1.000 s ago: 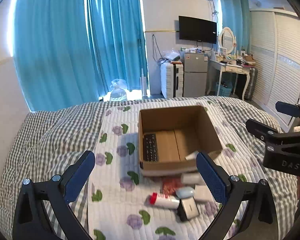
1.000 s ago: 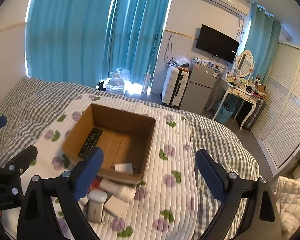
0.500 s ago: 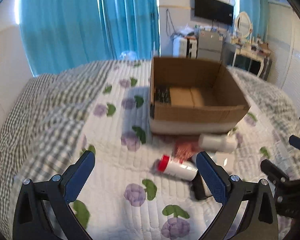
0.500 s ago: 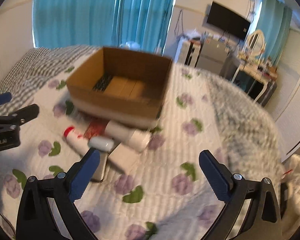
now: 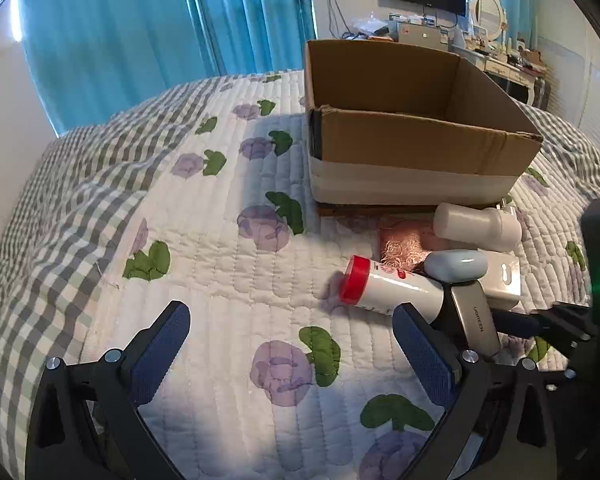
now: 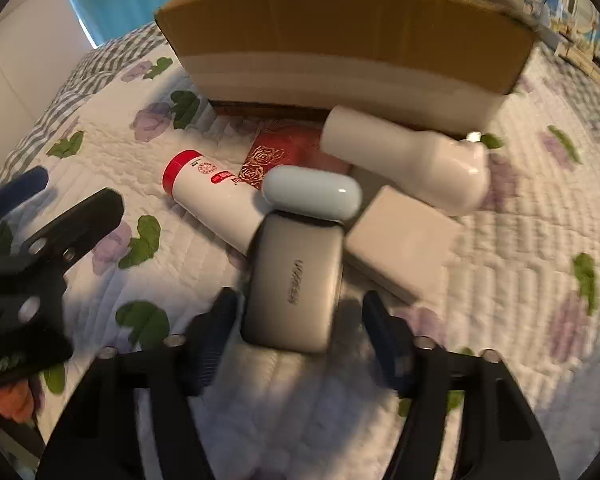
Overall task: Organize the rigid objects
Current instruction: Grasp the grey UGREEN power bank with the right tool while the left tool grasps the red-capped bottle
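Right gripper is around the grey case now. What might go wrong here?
The right gripper has just been closing its jaws around the grey case; blur hides whether the pads press yet, so it may slip. The light blue case leans on its far end and may tumble when it lifts. The red-capped tube touches its left side and may roll.

A quilted bed (image 5: 228, 280) carries a box (image 5: 412, 152); at the box's 6 o'clock lie a tube (image 5: 388, 288), charger (image 6: 292, 284), bottle (image 6: 412, 164) and card (image 6: 292, 152).
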### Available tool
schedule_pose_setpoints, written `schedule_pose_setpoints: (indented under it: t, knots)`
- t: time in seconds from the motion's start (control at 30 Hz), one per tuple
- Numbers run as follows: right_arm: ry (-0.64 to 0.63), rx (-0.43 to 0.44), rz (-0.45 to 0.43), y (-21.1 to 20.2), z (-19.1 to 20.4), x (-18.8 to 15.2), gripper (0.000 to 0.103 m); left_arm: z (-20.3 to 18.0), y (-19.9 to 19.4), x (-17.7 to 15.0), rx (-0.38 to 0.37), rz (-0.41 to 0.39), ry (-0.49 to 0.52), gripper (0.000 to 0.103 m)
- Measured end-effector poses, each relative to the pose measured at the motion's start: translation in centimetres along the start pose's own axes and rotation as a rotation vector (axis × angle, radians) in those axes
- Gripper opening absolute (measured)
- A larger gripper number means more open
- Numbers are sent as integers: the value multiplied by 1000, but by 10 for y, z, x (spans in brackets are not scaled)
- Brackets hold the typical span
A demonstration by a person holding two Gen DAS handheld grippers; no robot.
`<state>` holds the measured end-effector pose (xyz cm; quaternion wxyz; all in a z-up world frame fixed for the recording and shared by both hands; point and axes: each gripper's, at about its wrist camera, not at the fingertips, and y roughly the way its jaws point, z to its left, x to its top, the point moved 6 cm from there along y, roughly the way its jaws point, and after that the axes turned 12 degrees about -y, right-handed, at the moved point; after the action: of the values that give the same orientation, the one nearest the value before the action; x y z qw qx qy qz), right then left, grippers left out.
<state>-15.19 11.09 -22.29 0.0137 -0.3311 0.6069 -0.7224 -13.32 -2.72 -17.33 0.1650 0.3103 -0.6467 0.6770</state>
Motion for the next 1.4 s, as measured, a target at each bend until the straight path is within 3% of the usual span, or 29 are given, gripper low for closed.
schedule_pose_setpoints:
  t: [0.27,0.37,0.47,0.6,0.73,0.93,1.13,1.27,1.37,1.4]
  knots:
    - [-35,-46,-50,-14,1,1,43,6,4,-2,-1,22,-31,103]
    - [-63,-75,-102,-43,-1,1,43,0,4,-5,1,28,-2,103]
    - [-85,-158,-143,-69,-13,6,43,-12,6,-9,-11,47,42,103]
    - [-23,-182,-178,-86,-46,17,43,-35,8,-15,-44,67,105,103]
    - [1,-207,-172,-88,-66,22,43,-52,20,-22,-60,104,150,103]
    - [21,-202,-163,-75,-79,20,43,-62,37,-22,-58,143,139,103]
    - [23,-180,-159,-67,-82,18,43,-70,60,-23,27,152,193,103]
    - [37,-184,-140,-61,-86,13,43,-73,67,-25,-15,157,176,102]
    - [43,-185,-137,-60,-87,12,42,-75,63,-26,-38,153,186,78]
    - [42,-185,-135,-60,-87,12,42,-74,61,-26,-39,152,188,78]
